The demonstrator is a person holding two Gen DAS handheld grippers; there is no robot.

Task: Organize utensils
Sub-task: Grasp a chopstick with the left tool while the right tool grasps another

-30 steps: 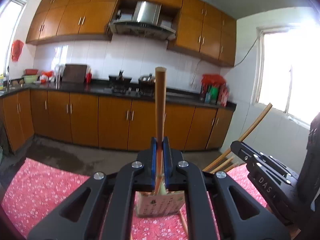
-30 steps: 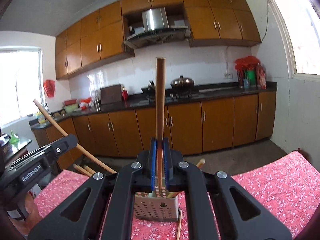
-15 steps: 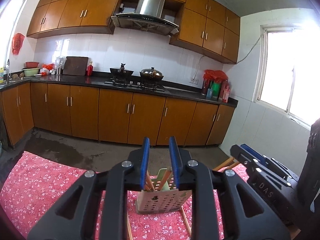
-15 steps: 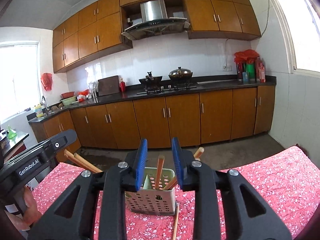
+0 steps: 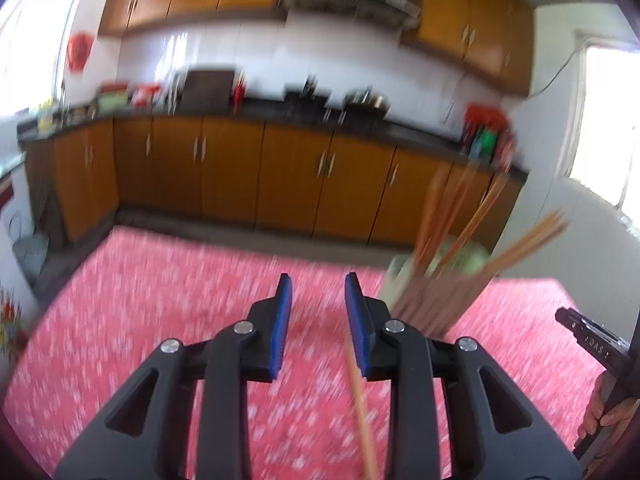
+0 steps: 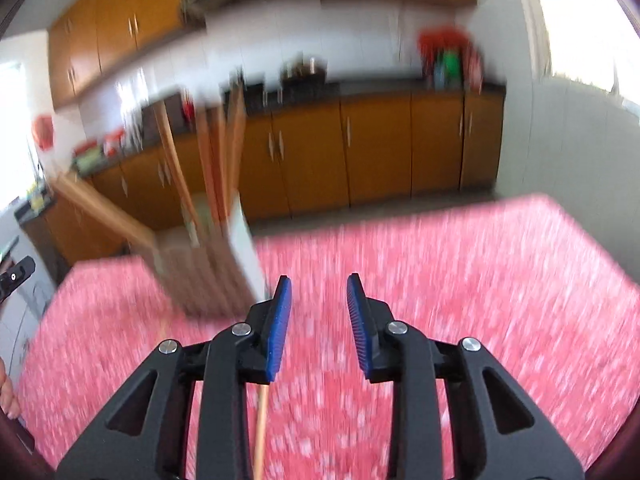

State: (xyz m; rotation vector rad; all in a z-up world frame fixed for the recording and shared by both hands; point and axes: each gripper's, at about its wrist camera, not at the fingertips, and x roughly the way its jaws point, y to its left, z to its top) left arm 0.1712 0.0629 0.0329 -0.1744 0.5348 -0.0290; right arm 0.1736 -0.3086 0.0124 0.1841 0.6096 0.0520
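Red floral cloth (image 5: pixel 140 320) fills both views now: both tongs, L (image 5: pixel 318 312) & R (image 6: pixel 319 314), released sticks into holder (image 5: pixel 432 296), jaws narrow, opening, empty; loose chopstick (image 5: pixel 362 408) lies under L.

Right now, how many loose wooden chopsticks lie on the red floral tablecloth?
2. One wooden chopstick beside the left claw; another beneath the right claw. Both claws are opening, nothing between them. Blur may hide more.

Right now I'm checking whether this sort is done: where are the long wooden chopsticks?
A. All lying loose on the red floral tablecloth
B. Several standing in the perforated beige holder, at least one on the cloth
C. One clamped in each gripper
B: several wooden chopsticks stand in the perforated beige holder, while a single chopstick lies on the red floral tablecloth.
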